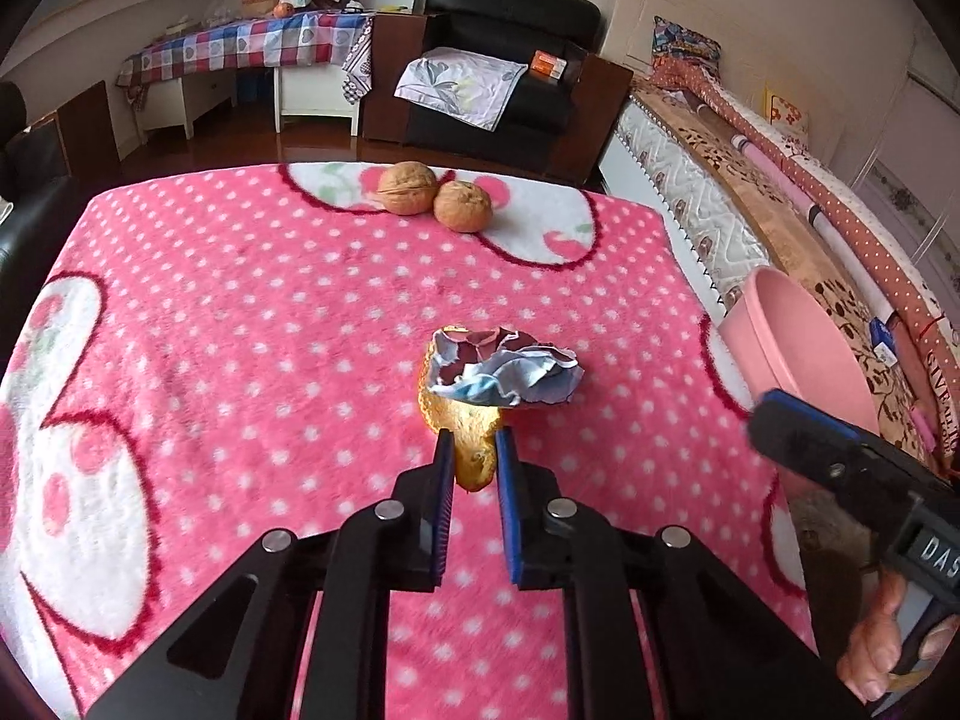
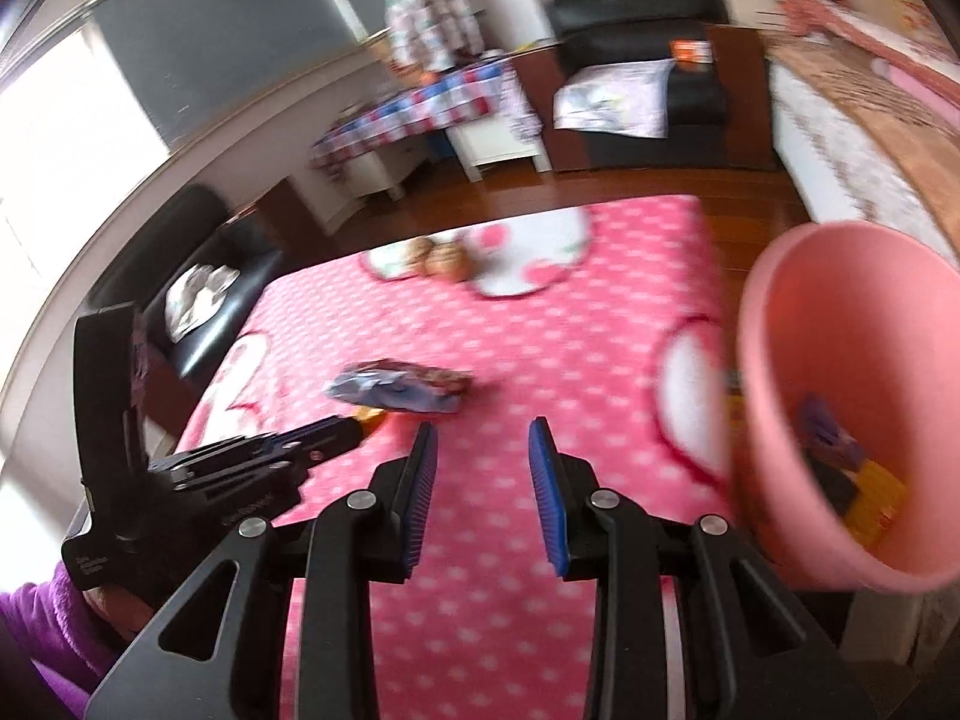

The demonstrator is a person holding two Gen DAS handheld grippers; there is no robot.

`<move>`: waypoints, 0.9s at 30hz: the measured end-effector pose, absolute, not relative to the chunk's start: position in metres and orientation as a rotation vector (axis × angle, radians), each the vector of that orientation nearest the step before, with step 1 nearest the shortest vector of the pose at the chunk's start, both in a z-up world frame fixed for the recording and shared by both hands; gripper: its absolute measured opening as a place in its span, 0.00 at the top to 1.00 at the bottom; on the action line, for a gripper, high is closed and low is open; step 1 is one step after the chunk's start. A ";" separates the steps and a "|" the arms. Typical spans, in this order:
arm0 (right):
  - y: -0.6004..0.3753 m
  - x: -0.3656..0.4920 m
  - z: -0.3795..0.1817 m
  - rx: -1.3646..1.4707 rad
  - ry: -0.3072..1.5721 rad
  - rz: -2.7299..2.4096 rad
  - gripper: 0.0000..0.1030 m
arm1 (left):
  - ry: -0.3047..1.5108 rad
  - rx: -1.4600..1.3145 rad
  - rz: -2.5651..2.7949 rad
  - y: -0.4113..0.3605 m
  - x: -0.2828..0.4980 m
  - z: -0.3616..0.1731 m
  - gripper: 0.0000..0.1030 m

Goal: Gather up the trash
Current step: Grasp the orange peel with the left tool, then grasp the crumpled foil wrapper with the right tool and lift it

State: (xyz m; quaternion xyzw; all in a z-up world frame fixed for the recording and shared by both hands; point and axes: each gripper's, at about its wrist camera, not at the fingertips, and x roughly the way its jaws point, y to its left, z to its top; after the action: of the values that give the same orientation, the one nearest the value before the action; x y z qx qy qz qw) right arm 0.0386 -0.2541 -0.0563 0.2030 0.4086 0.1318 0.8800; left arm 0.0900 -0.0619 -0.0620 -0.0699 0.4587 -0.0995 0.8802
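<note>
Left wrist: our left gripper (image 1: 474, 444) is clamped on the orange peel (image 1: 465, 426), a crumpled wrapper (image 1: 510, 369) lying on it, on the bench (image 1: 240, 300).

Right wrist: our right gripper (image 2: 483, 468) is spread, empty; pink bin (image 2: 774, 420) alongside. Judged step: pickup; next, carry to the bin.

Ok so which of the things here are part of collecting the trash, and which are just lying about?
Job:
orange peel, between the left gripper fingers
crumpled wrapper lying on the peel
pink bin, some trash already inside

Lying about:
two walnuts
pink spotted blanket
black armchair
</note>
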 end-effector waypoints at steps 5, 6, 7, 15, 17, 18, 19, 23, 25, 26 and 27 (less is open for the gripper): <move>-0.217 0.054 -0.059 0.327 0.867 0.379 0.69 | 0.961 -0.171 -0.209 -0.045 0.081 -0.062 0.88; -0.209 0.057 -0.060 0.300 0.874 0.393 0.69 | 0.960 -0.176 -0.203 -0.041 0.080 -0.062 0.88; -0.205 0.060 -0.060 0.287 0.881 0.396 0.69 | 0.958 -0.184 -0.197 -0.037 0.078 -0.063 0.88; -0.196 0.077 -0.063 0.351 0.904 0.385 0.69 | 0.971 -0.235 -0.146 0.002 0.067 -0.069 0.88; -0.198 0.085 -0.062 0.347 0.901 0.375 0.69 | 0.969 -0.256 -0.138 0.013 0.063 -0.070 0.88; -0.199 0.089 -0.063 0.351 0.899 0.373 0.69 | 0.966 -0.263 -0.134 0.017 0.061 -0.071 0.88; -0.201 0.094 -0.063 0.356 0.896 0.370 0.69 | 0.963 -0.270 -0.131 0.021 0.060 -0.070 0.88; -0.206 0.119 -0.073 0.429 0.925 0.381 0.69 | 0.948 -0.294 -0.124 0.033 0.056 -0.068 0.88; -0.207 0.128 -0.081 0.458 0.949 0.381 0.69 | 0.942 -0.304 -0.120 0.037 0.055 -0.066 0.88; -0.208 0.133 -0.088 0.482 0.969 0.386 0.69 | 0.940 -0.308 -0.119 0.038 0.055 -0.066 0.88; -0.207 0.136 -0.092 0.500 0.983 0.392 0.69 | 0.939 -0.314 -0.117 0.040 0.054 -0.066 0.88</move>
State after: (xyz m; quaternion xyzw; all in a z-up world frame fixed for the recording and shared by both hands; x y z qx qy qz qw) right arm 0.1358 -0.2074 -0.0920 0.2358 0.4641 0.1849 0.8336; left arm 0.0543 0.0402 -0.0656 -0.1505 0.4501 -0.0560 0.8784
